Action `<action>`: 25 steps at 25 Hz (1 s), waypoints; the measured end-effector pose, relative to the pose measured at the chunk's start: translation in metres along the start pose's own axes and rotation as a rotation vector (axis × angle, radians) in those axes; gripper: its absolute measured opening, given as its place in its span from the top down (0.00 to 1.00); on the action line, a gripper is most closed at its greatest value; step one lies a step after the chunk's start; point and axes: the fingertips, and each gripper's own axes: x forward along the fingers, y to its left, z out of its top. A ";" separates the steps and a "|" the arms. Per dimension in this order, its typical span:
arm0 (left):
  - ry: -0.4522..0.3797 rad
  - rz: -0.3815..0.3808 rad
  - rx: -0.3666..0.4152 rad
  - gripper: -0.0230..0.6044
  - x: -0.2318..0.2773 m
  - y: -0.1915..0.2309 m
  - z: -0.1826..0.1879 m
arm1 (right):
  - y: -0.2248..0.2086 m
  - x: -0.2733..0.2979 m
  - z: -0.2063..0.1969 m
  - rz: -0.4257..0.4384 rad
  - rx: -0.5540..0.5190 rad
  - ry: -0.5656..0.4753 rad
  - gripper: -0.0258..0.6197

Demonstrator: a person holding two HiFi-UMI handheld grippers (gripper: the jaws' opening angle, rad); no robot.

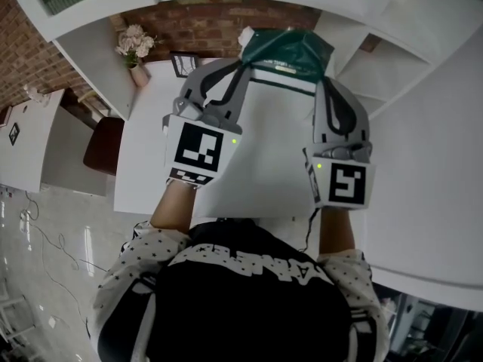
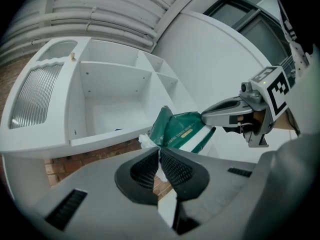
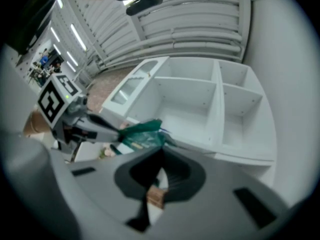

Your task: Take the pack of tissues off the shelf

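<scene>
The pack of tissues (image 1: 289,51) is dark green plastic with a white band, and it hangs in the air between both grippers, out in front of the white shelf unit (image 1: 392,62). My left gripper (image 1: 246,54) is shut on the pack's crimped left end, where white plastic sticks out between the jaws. In the left gripper view that pinch (image 2: 159,155) is close up, and the pack (image 2: 182,130) stretches away to the right gripper (image 2: 204,118). My right gripper (image 1: 324,72) is shut on the pack's right end. The right gripper view shows the pack (image 3: 142,133) just past its shut jaws (image 3: 161,151).
The shelf unit's open compartments (image 2: 115,91) (image 3: 200,104) stand bare behind the pack. Below lies a white table (image 1: 151,157) with a vase of pale flowers (image 1: 136,47) and a small picture frame (image 1: 183,64) at its far end. A brick wall runs behind; a dark chair (image 1: 102,145) stands at left.
</scene>
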 end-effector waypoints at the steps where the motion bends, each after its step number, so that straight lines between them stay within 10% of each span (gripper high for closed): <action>1: 0.002 0.000 0.000 0.89 0.000 0.000 0.000 | 0.000 0.000 0.000 0.001 0.006 0.003 0.91; 25: 0.012 -0.018 -0.011 0.89 -0.008 -0.013 -0.012 | 0.006 -0.014 -0.017 -0.012 0.022 0.028 0.91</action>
